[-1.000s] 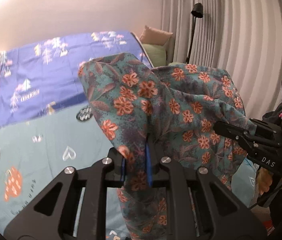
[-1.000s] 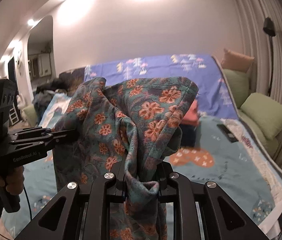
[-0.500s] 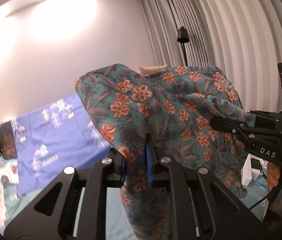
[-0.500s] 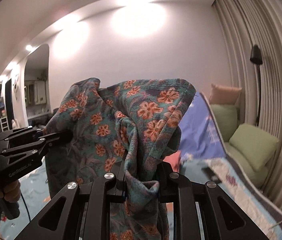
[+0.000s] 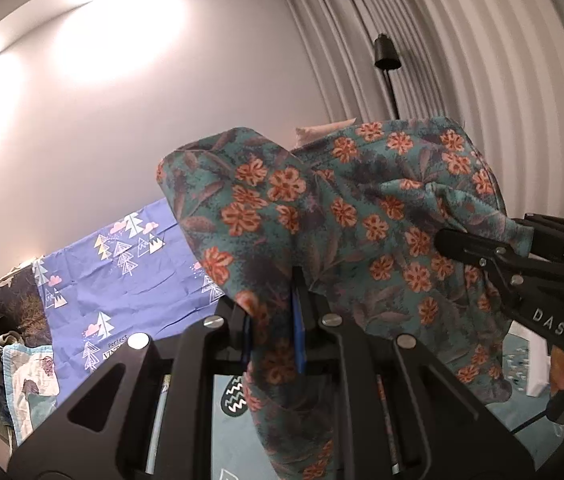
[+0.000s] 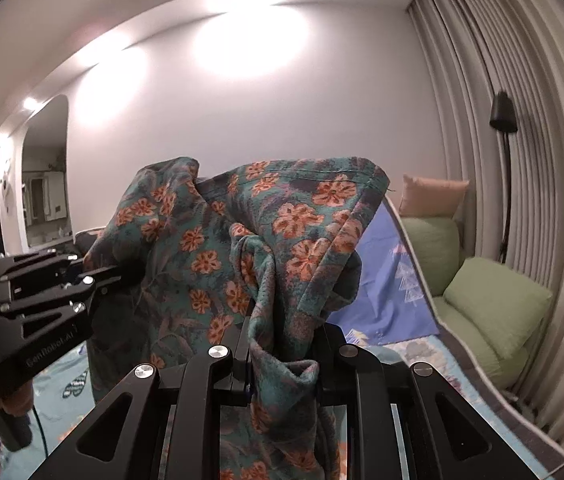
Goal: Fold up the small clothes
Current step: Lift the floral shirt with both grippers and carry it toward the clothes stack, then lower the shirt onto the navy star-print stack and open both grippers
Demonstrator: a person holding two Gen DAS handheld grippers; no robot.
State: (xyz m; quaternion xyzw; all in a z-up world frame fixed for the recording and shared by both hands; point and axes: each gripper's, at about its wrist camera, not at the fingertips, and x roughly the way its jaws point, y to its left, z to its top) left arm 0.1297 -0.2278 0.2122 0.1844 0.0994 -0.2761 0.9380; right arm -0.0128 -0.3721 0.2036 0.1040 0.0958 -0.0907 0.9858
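Two hand-held grippers pinched one floral garment [image 5: 345, 220] between us: the left hand-held gripper [image 5: 272, 320] had its blue-padded jaws nearly together on a bunched fold, and the right hand-held gripper [image 6: 282, 344] clamped another gathered fold in the same narrow way. We saw the teal cloth with orange flowers held up in the air between them, crumpled and draping below both jaws, above the bed [image 6: 385, 292] with its purple printed sheet, with green cushions [image 6: 493, 304] off to the side by the curtain [image 6: 521, 160].
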